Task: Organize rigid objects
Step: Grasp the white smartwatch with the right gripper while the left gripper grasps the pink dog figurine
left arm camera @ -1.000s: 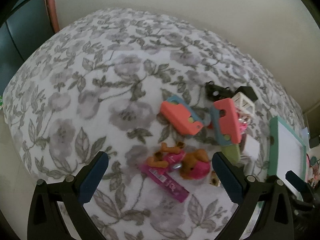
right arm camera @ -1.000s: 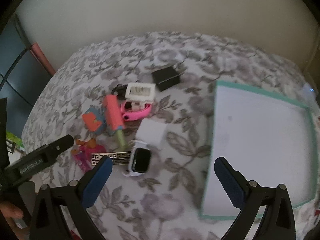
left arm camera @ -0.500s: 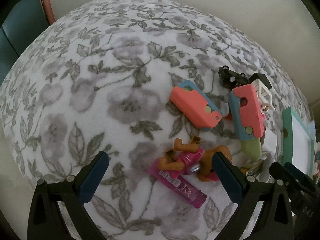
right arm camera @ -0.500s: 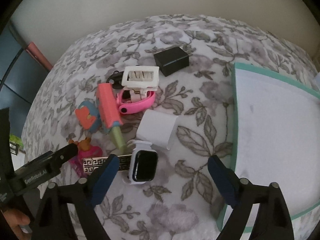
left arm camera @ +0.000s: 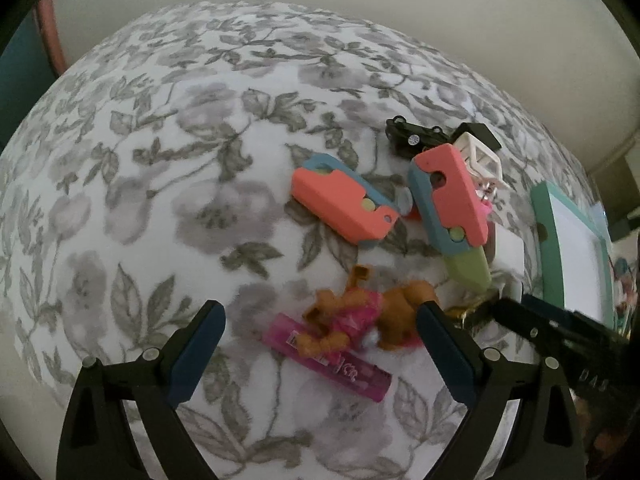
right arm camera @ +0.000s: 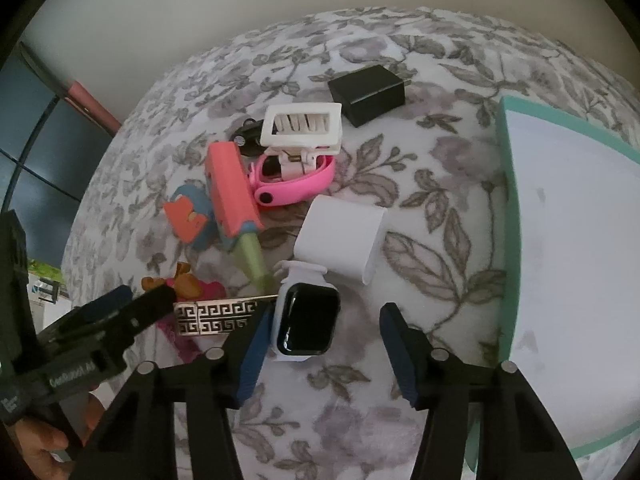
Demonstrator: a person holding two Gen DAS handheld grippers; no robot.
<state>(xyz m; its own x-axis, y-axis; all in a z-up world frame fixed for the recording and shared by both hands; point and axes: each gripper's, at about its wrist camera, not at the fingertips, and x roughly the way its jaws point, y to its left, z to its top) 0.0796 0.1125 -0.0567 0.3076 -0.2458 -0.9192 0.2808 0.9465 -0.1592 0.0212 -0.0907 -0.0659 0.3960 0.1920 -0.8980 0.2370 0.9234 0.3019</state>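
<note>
Smartwatch (right arm camera: pixel 306 320) lies face-up on the floral cloth (right arm camera: pixel 360 408) between your right gripper's (right arm camera: pixel 322 350) spread fingers; your left gripper (left arm camera: pixel 320 350), also wide, straddles the toy dog (left arm camera: pixel 360 320); beyond, the teal tray (right arm camera: pixel 505 240) holds nothing visible.

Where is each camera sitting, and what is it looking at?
Left wrist view: sits on the left hand-held gripper, looking down over its open blue fingers at the toy dog and pink tube; the right hand-held gripper pokes in at the right.
Right wrist view: sits on the right hand-held gripper, open, over the smartwatch, beside the teal tray; the left hand-held gripper and the person's hand show at lower left.
Both see the coral toy with the green tip, the toy dog and the floral cloth.
</note>
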